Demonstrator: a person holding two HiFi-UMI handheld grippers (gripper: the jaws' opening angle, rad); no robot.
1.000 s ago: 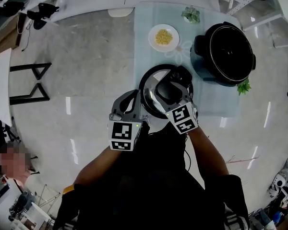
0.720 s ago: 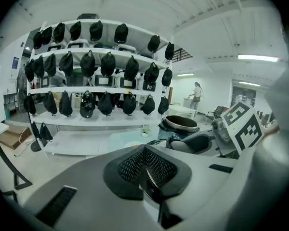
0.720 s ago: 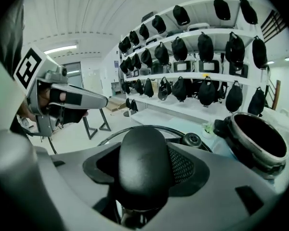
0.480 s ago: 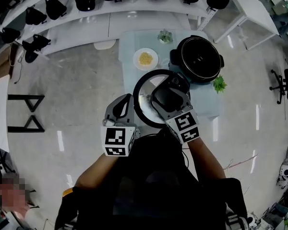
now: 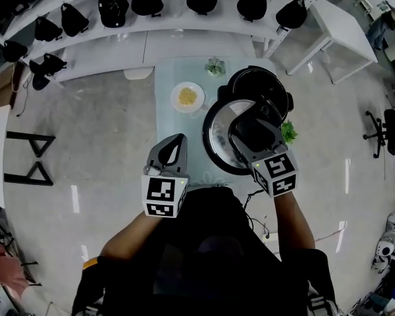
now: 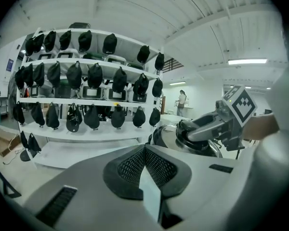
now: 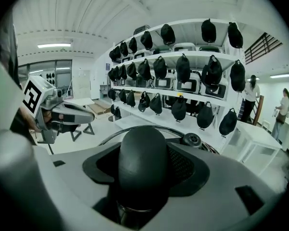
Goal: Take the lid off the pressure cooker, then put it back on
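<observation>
Now R gripper [image 5: 253, 131] clamps lid [image 5: 218, 135]; L gripper [image 5: 173, 151] closed, empty.

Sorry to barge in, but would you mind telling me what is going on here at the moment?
A person is working with two handheld grippers at a small table. The right gripper is clamped on the black knob of the pressure cooker lid and holds it in the air, partly overlapping the open cooker, not yet seated. The left gripper hangs nearby, shut and empty.
</observation>
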